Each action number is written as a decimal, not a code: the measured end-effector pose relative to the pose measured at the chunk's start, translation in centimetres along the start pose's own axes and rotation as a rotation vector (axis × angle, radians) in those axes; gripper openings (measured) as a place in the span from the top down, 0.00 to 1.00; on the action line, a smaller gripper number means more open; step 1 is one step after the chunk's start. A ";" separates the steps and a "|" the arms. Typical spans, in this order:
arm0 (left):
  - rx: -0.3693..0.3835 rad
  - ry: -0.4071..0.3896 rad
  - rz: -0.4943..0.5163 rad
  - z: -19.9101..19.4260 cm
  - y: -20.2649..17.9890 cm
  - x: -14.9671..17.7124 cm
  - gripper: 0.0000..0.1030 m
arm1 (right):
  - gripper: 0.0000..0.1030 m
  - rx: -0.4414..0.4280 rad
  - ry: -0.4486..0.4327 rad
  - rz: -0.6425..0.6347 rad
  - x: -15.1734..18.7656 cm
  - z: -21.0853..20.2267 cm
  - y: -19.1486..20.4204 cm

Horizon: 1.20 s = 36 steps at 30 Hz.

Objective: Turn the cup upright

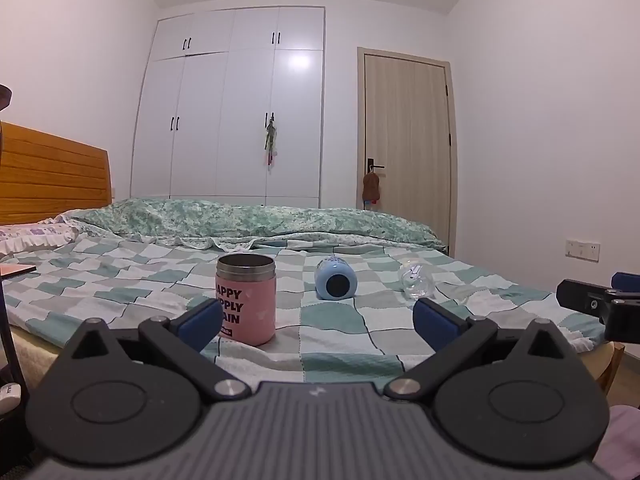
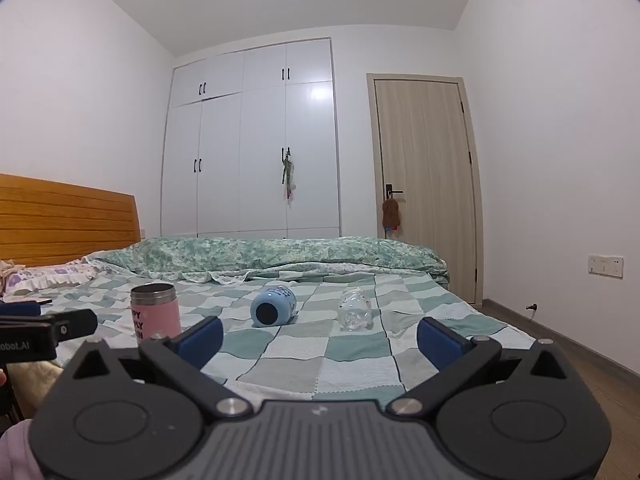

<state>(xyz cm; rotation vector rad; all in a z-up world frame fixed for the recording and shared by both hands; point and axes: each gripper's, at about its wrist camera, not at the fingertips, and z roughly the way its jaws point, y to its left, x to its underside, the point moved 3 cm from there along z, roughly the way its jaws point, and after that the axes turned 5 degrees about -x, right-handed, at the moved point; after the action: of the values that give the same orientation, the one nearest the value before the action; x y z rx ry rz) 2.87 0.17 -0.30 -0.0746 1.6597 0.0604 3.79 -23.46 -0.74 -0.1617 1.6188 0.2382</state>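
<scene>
Three cups on the checked bedspread, and two of them are down. The pink cup already stands on its base, mouth up, at about eleven o'clock from the left gripper — close in, just beyond the left finger's blue pad. The blue cup is the one to watch: it lies on its side near twelve o'clock from the left gripper, its round dark end turned toward the cameras, so its long axis runs almost straight away from the gripper, angled slightly left at the far end. The clear cup lies toppled further round at one o'clock, hard to read because it is see-through.

Both grippers are spread wide and hold nothing. From the right gripper the blue cup sits at eleven o'clock and the clear cup just past twelve — so the right hand looks better lined up for the clear one, the left for the blue. Neither gripper touches anything; both hover at the near edge of the bed, well apart from the fallen cups.

My read: with the blue cup end-on, the fingers would need to close across its barrel from either side, then swing the far end up. On soft bedding the cup may roll or settle crooked, so the release wants care.
</scene>
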 end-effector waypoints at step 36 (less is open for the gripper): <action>0.000 -0.007 -0.002 -0.1 0.0 0.0 0.00 | 0.00 0.000 0.000 -0.005 -0.1 -0.1 0.2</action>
<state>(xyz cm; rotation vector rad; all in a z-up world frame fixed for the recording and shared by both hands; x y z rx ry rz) 2.73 0.13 -0.26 -0.0758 1.6529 0.0589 3.64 -23.32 -0.66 -0.1658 1.6184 0.2348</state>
